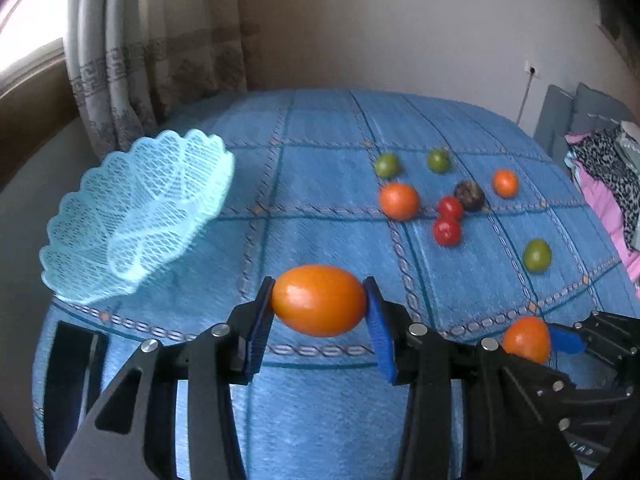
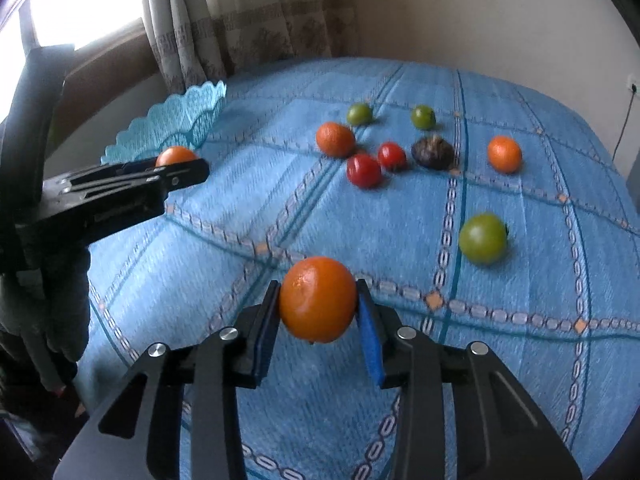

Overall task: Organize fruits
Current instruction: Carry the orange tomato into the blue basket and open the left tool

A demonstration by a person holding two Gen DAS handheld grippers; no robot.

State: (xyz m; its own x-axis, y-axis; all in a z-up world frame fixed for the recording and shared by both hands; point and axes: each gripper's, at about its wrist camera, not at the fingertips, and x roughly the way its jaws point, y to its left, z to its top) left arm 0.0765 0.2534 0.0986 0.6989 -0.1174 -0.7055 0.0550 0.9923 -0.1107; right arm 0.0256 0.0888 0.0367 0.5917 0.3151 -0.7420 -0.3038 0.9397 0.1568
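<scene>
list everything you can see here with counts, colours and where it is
basket: 1, pale turquoise lattice, left on the bed
held oranges: 2, one in the left gripper, one in the right gripper
loose oranges: 2, and, on the blue bedcover
red tomatoes: 2, and, touching, mid-cluster
green fruits: 3, two at the back, one nearer right
dark fruit: 1, brownish, beside the tomatoes
curtain: beige, behind
left gripper: black, blue pads
right gripper: same

No legible text or labels.
</scene>
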